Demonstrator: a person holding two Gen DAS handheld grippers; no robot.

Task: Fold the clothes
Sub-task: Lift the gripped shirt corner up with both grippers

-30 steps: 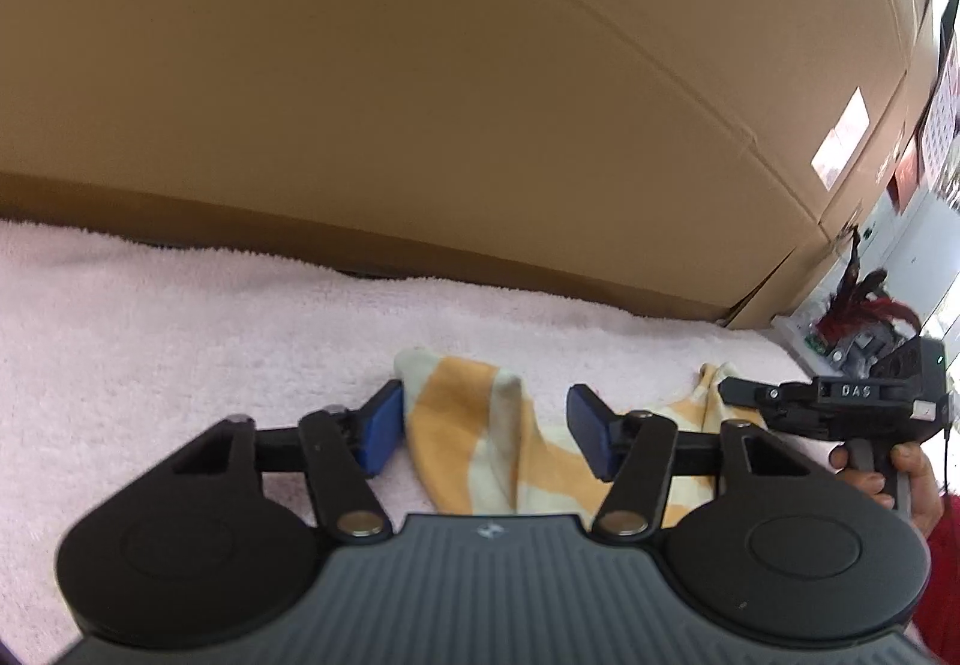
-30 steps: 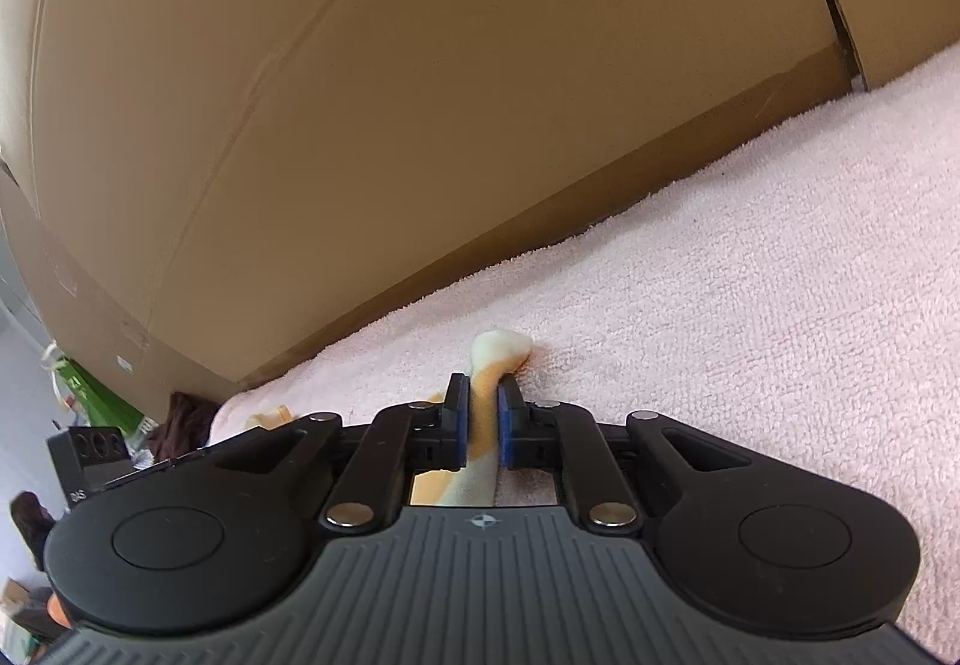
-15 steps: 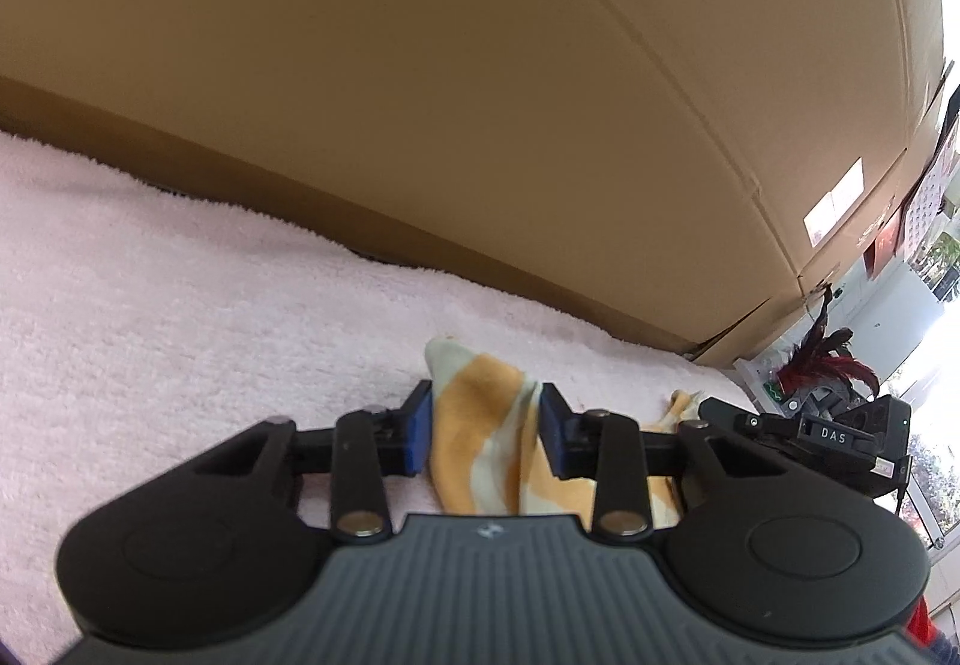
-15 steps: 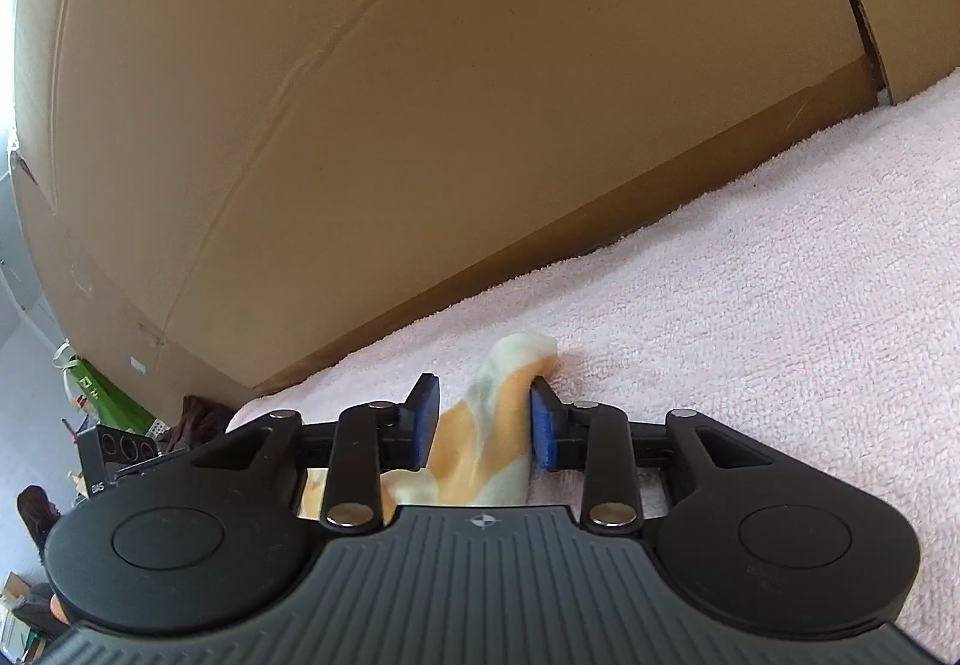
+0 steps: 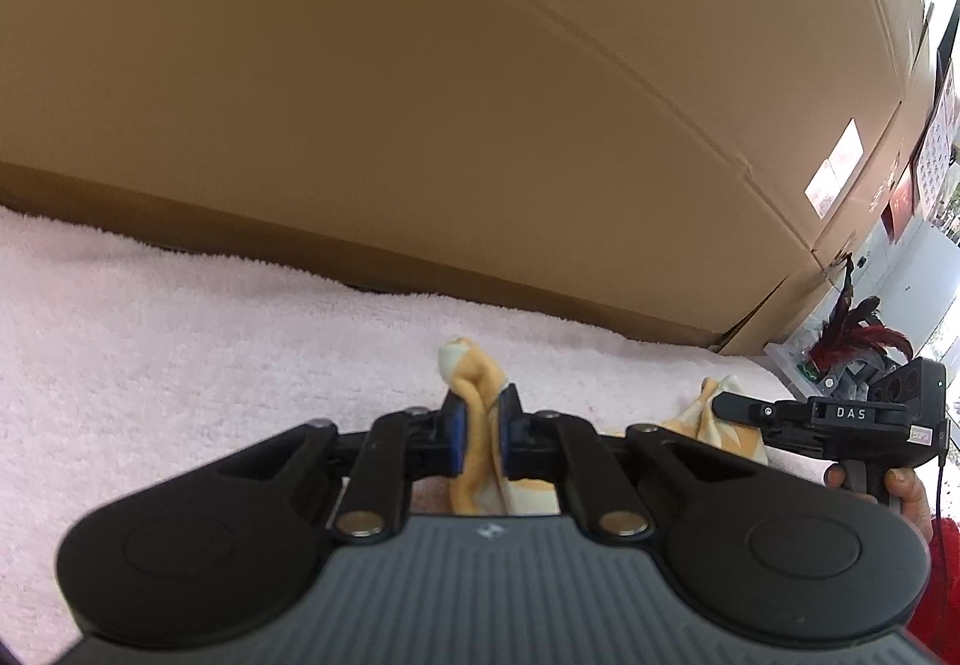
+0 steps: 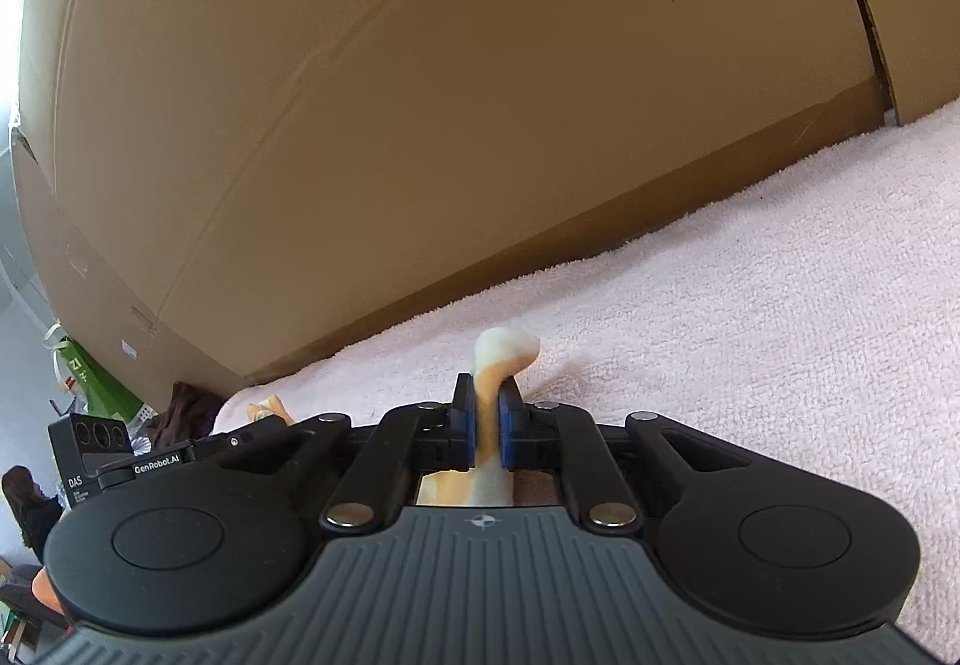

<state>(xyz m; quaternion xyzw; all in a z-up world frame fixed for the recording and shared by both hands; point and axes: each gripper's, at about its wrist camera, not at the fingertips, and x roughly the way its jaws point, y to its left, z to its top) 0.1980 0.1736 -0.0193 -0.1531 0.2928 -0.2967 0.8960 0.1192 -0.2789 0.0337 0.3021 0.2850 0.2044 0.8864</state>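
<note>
An orange-and-cream striped cloth point(image 5: 474, 383) lies on the pink towel surface point(image 5: 180, 341). My left gripper point(image 5: 480, 416) is shut on one bunched corner of it, which pokes up between the blue pads. My right gripper point(image 6: 486, 413) is shut on another corner of the cloth point(image 6: 504, 353), whose cream tip curls over to the right. In the left wrist view the right gripper point(image 5: 720, 400) shows at the far right, held by a hand point(image 5: 906, 491), with cloth point(image 5: 714, 419) under its tip. The cloth's middle is hidden behind the gripper bodies.
A large brown cardboard box point(image 5: 480, 125) stands close behind the towel along its far edge. Red feathers and small items point(image 5: 852, 335) sit at the far right. A green bag point(image 6: 90, 383) and dark clutter lie beyond the towel's left end in the right wrist view.
The left gripper closed from wide open onto the cloth corner. The right gripper loosened half a second ago and has shut again on its corner.
</note>
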